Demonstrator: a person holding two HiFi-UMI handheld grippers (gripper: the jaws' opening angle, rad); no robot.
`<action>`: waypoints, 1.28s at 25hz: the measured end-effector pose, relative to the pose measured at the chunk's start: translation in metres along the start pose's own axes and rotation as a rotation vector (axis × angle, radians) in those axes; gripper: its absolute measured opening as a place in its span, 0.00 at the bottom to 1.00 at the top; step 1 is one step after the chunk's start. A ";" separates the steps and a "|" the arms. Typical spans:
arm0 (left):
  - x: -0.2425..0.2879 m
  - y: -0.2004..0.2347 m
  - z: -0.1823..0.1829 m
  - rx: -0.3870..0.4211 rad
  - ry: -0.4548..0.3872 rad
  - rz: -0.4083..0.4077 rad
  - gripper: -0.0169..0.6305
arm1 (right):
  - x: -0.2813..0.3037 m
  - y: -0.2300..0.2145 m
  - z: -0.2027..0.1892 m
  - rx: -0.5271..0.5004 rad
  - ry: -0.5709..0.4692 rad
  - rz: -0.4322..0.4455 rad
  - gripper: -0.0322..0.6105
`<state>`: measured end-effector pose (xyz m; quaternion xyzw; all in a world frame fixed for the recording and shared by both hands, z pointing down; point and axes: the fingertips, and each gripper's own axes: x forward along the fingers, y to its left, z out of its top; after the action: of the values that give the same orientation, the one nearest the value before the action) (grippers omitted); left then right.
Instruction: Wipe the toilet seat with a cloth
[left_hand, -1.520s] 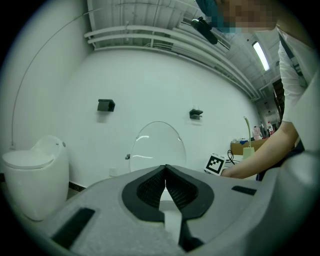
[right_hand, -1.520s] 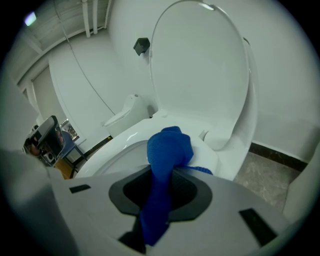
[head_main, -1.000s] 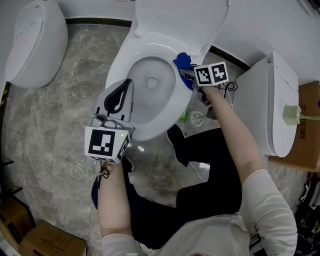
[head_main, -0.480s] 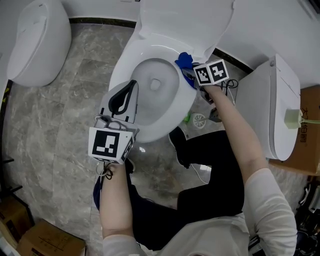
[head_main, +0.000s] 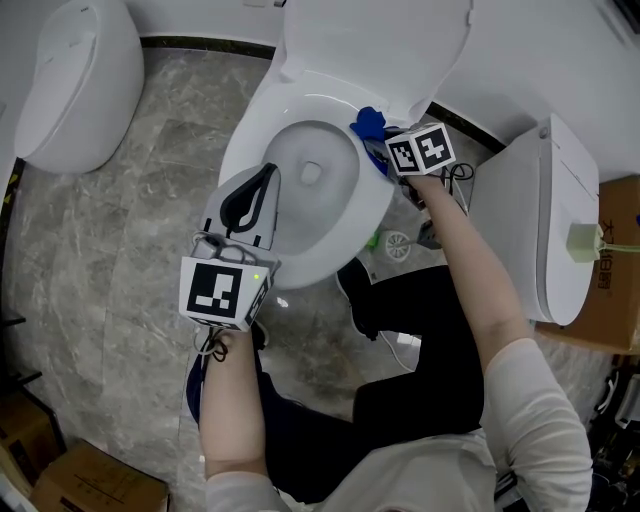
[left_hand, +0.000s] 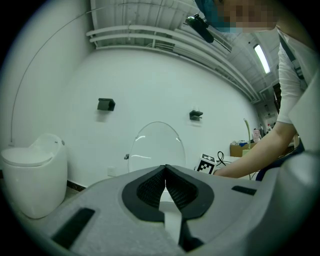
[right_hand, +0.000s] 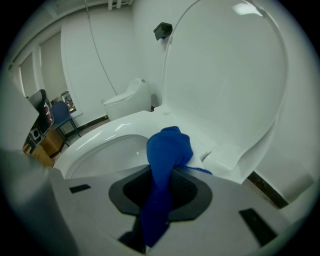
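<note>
On the far right of the oval rim, by the hinge, a blue cloth (right_hand: 167, 147) is seen bunched into a soft, nubby wad, touching the glossy white toilet seat (head_main: 372, 205). It is clamped by the right tool (head_main: 378, 152), jaws closed on it, w/ a strip trailing back through the black ribbed jaws. Behind it the smooth rounded lid (head_main: 370, 40) is stood upright. The left tool (head_main: 266, 175) is held over the seat's near-left side, jaws pressed together, nothing btwn them. Grey veined marble-look floor (head_main: 120, 250) is spread around. A 2nd egg-shaped white toilet (head_main: 70, 80) is set at left, a cardboard box (head_main: 95, 485) at the bottom corner.
</note>
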<state>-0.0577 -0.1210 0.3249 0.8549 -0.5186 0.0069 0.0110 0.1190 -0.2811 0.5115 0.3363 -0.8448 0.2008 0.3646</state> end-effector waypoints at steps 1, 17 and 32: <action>0.000 0.001 0.001 -0.002 -0.002 0.002 0.04 | 0.001 0.000 0.001 -0.010 0.001 0.000 0.18; 0.001 0.002 0.002 -0.022 -0.012 0.003 0.04 | 0.009 -0.005 0.011 -0.088 0.022 -0.027 0.18; 0.002 0.001 0.003 -0.042 -0.015 0.003 0.04 | 0.027 -0.007 0.033 -0.130 0.039 -0.071 0.18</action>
<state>-0.0576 -0.1232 0.3223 0.8537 -0.5200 -0.0102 0.0250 0.0948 -0.3167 0.5109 0.3379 -0.8363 0.1389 0.4088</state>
